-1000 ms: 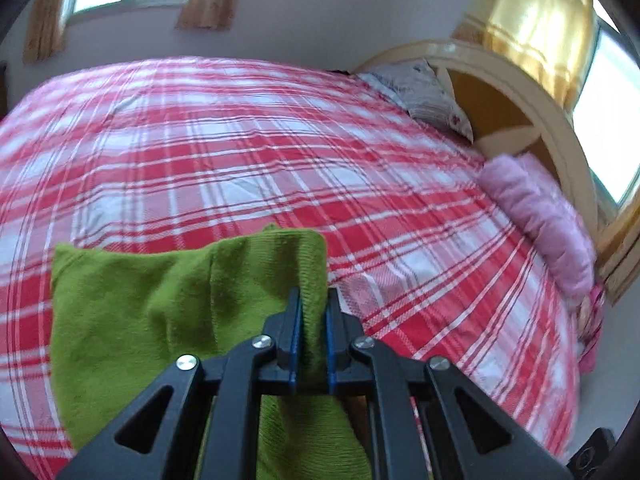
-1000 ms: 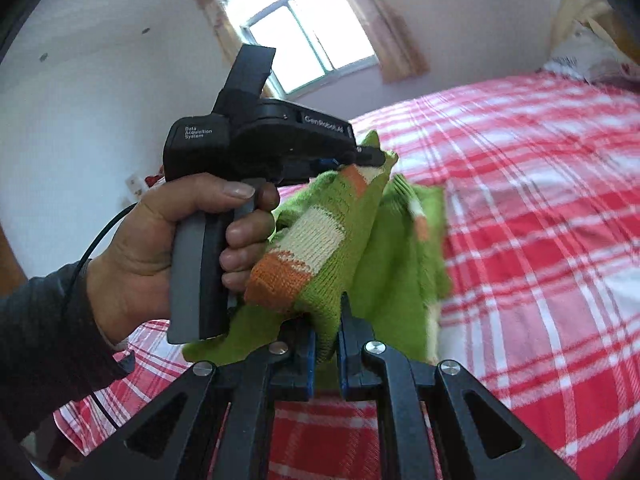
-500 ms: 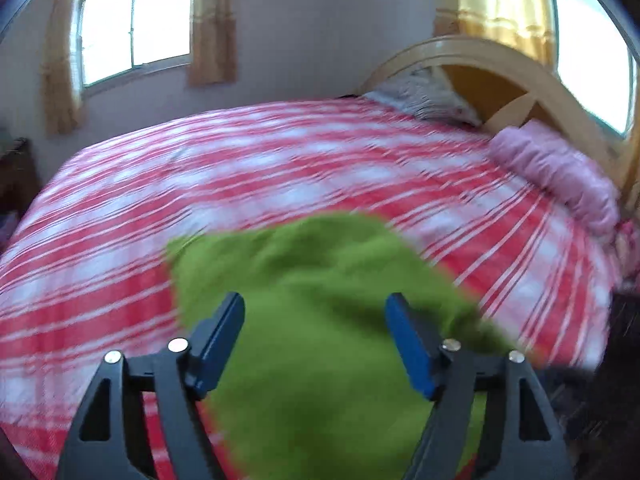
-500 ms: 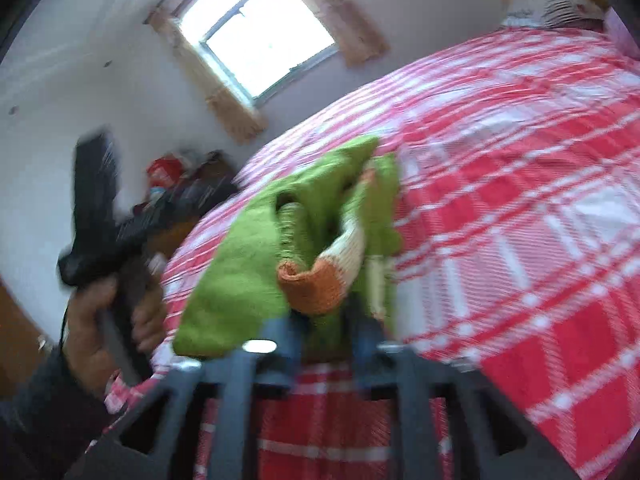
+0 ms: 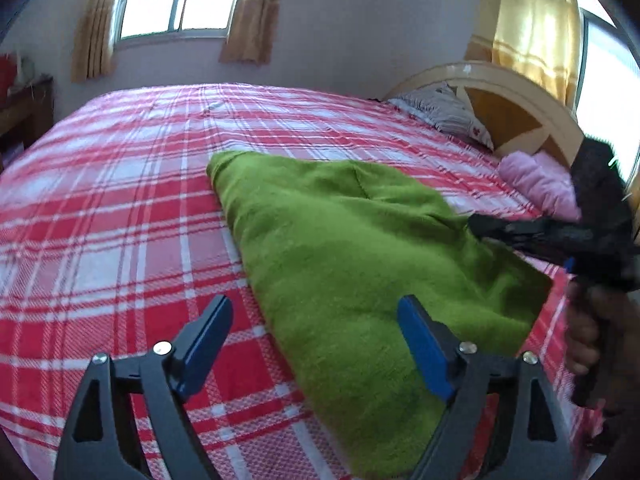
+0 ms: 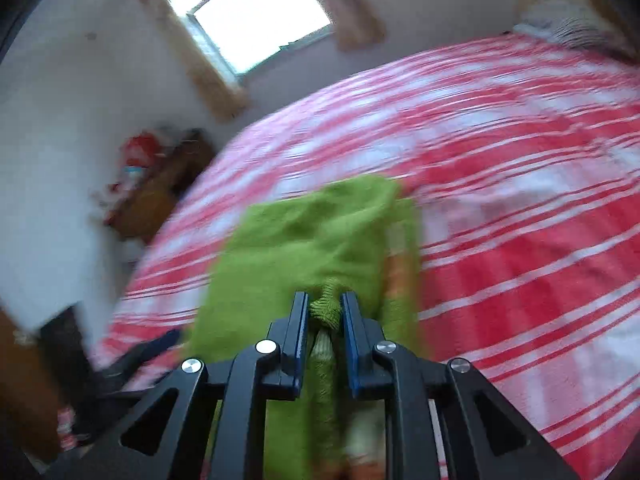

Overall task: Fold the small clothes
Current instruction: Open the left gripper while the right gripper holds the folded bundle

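A green knit sweater [image 5: 360, 272] with orange and cream trim lies spread on the red plaid bed [image 5: 120, 216]. My left gripper [image 5: 316, 332] hovers low over the sweater's near left edge, jaws wide and still opening, with nothing pinched; one finger is over the bedsheet, the other over the knit. My right gripper [image 6: 324, 312] has its jaws closing on a bunched fold of the green sweater [image 6: 320, 240], and the fold bulges between the blue pads. In the left wrist view the right gripper [image 5: 560, 236] reaches onto the sweater's right side, held by a hand [image 5: 582, 340].
A wooden headboard [image 5: 500, 96], a patterned pillow [image 5: 444, 112] and a pink bundle [image 5: 540, 184] are at the bed's far right. A cluttered side table [image 6: 160, 184] stands by the wall beyond the bed's left edge. Curtained windows [image 5: 180, 0] are behind.
My left gripper let go of the sweater, opened wide and drew back. The sweater dropped from hanging between both grippers to lying on the bed. The right gripper kept fabric between its jaws.
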Demonstrator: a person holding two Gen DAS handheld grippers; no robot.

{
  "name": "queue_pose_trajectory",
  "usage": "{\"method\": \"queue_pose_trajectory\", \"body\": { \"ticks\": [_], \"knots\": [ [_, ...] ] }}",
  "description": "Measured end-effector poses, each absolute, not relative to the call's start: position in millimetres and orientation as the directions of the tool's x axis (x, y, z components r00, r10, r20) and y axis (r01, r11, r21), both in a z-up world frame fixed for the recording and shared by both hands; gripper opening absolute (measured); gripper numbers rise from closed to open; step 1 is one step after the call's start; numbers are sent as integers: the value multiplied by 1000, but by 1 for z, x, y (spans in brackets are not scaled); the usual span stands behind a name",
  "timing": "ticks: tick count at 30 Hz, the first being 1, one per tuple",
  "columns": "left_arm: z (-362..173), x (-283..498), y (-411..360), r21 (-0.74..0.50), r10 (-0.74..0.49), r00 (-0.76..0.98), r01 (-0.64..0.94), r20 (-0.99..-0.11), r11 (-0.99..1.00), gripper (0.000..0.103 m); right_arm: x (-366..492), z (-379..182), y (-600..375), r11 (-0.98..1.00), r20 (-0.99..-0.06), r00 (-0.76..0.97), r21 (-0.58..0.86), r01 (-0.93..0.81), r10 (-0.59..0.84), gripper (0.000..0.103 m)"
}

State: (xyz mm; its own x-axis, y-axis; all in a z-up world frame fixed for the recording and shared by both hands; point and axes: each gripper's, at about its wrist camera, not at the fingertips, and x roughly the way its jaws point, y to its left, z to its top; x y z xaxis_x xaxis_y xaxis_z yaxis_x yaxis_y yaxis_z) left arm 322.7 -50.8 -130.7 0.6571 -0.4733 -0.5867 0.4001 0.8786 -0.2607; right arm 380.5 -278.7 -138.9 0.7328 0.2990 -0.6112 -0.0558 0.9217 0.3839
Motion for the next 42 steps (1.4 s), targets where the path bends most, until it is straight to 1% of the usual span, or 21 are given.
{"method": "queue_pose_trajectory", "body": {
  "ticks": [2,4,7,9,11,13,14,16,18,19,20,22,23,25,28,32,33,34,35,38,42],
  "knots": [
    [-133,321,-49,-276,-483,654,399,-582,874,96,383,-159,-293,910,-632,716,413,-10,295,15],
    [-135,320,-49,-284,-490,646,402,-585,870,98,380,-176,-300,889,-616,714,457,-20,332,15],
    [-139,324,-51,-295,-490,628,395,-604,870,100,378,-173,-295,910,-624,719,413,-27,305,15],
    [-139,323,-51,-294,-486,631,390,-605,872,101,379,-166,-293,924,-642,717,383,-8,272,18],
    [-138,322,-51,-290,-483,637,390,-601,874,102,379,-148,-285,952,-633,748,305,4,200,42],
    [-138,321,-51,-291,-485,640,391,-596,873,102,374,-124,-272,969,-578,797,245,-34,174,51],
    [-136,320,-51,-293,-485,647,389,-588,873,102,376,-113,-261,971,-550,811,223,-86,198,52],
    [-132,319,-50,-308,-501,655,396,-566,865,102,385,-104,-246,955,-539,792,231,-189,287,52],
    [-130,320,-49,-330,-510,660,390,-551,860,102,404,-109,-235,901,-550,715,305,-309,431,52],
    [-130,322,-50,-335,-507,660,381,-555,862,102,416,-118,-231,894,-595,668,324,-309,446,52],
    [-131,326,-53,-336,-503,653,374,-566,864,102,425,-130,-232,916,-650,646,306,-261,401,52],
    [-137,331,-61,-319,-488,627,370,-608,873,102,433,-149,-246,940,-705,624,287,-184,337,51],
    [-142,335,-66,-305,-474,604,366,-641,879,103,434,-159,-256,932,-705,614,316,-177,356,51],
    [-149,341,-69,-327,-480,563,356,-673,875,103,428,-164,-270,905,-656,631,369,-211,415,51],
    [-153,343,-64,-372,-504,550,341,-666,863,103,423,-164,-279,880,-626,627,406,-246,464,51],
    [-153,340,-64,-361,-495,558,339,-666,869,103,414,-158,-298,861,-567,665,440,-254,485,53],
    [-154,341,-63,-365,-498,556,339,-666,867,103,414,-158,-306,852,-545,678,459,-252,494,55],
    [-154,341,-62,-370,-501,555,339,-664,865,103,418,-157,-311,851,-535,690,466,-240,488,64],
    [-154,341,-62,-371,-503,554,339,-664,864,103,419,-158,-317,852,-530,703,476,-217,475,67],
    [-156,341,-62,-373,-504,552,341,-664,863,103,432,-163,-333,831,-523,709,533,-161,473,67],
    [-157,343,-62,-376,-508,546,342,-666,861,103,463,-181,-344,800,-573,645,591,-101,506,67]
  ]
}}
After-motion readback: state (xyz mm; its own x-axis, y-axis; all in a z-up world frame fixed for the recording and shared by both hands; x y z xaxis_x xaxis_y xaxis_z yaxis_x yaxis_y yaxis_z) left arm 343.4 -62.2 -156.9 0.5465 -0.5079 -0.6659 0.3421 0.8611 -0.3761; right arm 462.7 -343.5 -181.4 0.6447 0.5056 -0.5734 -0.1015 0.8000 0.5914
